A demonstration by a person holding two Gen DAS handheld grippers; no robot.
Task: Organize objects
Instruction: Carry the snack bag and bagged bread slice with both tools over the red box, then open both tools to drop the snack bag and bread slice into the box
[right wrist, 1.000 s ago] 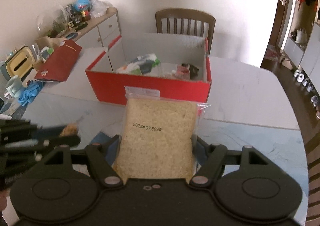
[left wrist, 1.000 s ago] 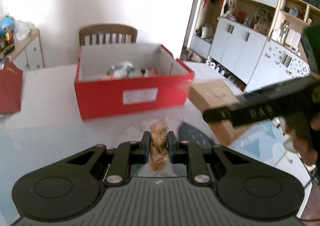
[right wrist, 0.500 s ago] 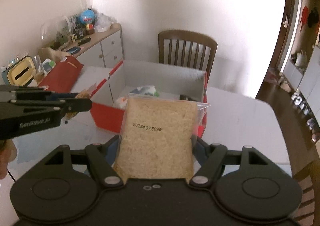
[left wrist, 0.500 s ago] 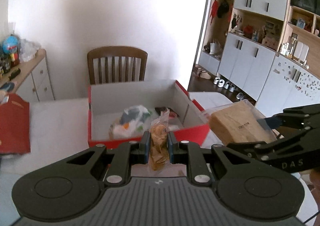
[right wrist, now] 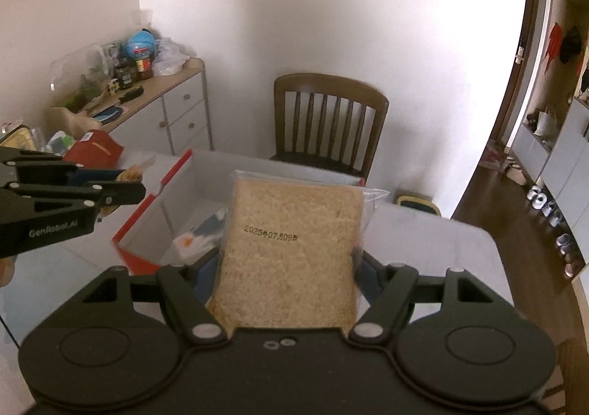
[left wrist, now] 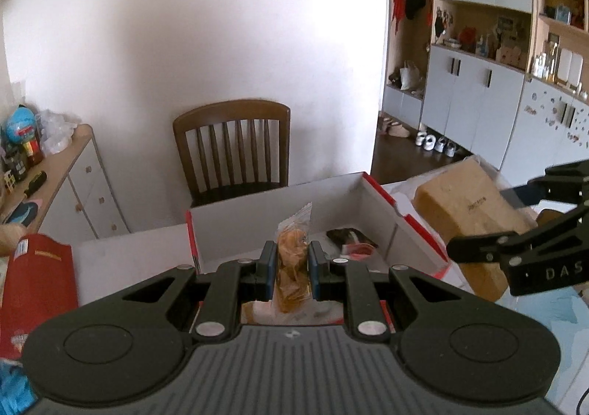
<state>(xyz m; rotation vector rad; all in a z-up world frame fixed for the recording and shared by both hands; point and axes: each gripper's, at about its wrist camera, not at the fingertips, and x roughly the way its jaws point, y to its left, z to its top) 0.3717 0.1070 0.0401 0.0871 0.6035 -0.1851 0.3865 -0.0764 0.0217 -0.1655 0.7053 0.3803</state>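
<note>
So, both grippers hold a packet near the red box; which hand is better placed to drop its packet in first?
Probably the left. The left gripper, shut on the small snack packet, is lined up over the open red box. The right gripper holds the wide bread bag nearer the box's right side.

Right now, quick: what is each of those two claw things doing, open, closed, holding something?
Left gripper: closed on a small snack packet.
Right gripper: closed on a wide bag of bread.
</note>
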